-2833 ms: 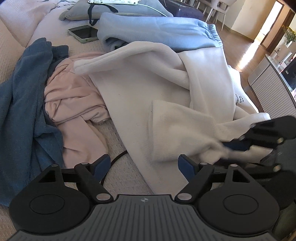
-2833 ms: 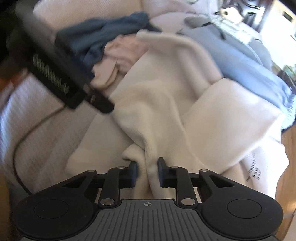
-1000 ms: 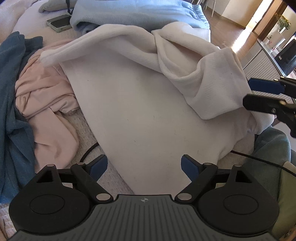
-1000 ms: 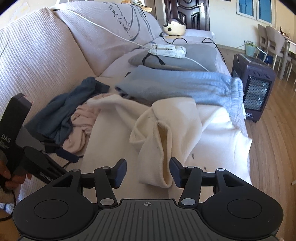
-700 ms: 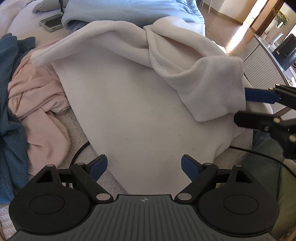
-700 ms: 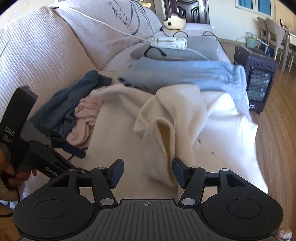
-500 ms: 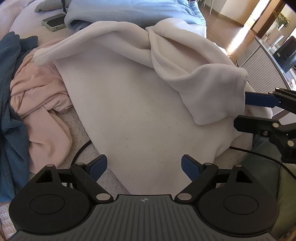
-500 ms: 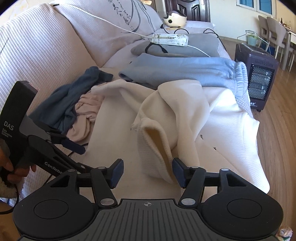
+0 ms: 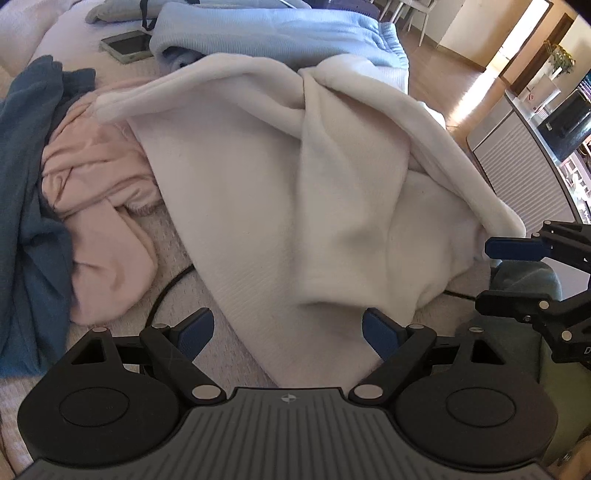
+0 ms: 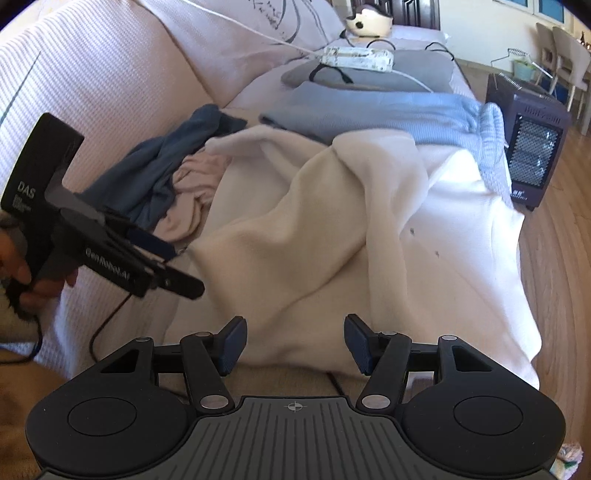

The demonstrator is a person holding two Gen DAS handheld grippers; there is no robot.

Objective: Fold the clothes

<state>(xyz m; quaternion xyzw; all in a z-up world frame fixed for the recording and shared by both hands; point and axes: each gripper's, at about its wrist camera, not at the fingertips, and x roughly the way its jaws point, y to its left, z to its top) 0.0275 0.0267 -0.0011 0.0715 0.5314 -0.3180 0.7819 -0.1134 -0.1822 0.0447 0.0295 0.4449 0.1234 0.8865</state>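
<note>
A cream white garment (image 9: 258,192) lies spread on the sofa (image 10: 92,92), with one part folded over itself in soft, thick folds. Its near edge reaches almost to both tools.

The left tool (image 9: 286,330) hangs above this near edge with its blue pads wide apart, and nothing is between them; it holds nothing. The right tool (image 10: 291,341) has its pads about half apart, over the lower hem of the same garment. The cloth lies under them, not pinched, so this tool also holds nothing.

Left of the white garment, touching it, is a crumpled pink garment (image 9: 99,206), and beside that a dark blue one (image 9: 26,184). Behind lies a light blue garment (image 9: 280,33), with a phone (image 9: 127,44) just beside it. A thin black cable (image 9: 166,295) comes out from under the white cloth. On the floor near the sofa stands a dark heater (image 10: 532,147).
</note>
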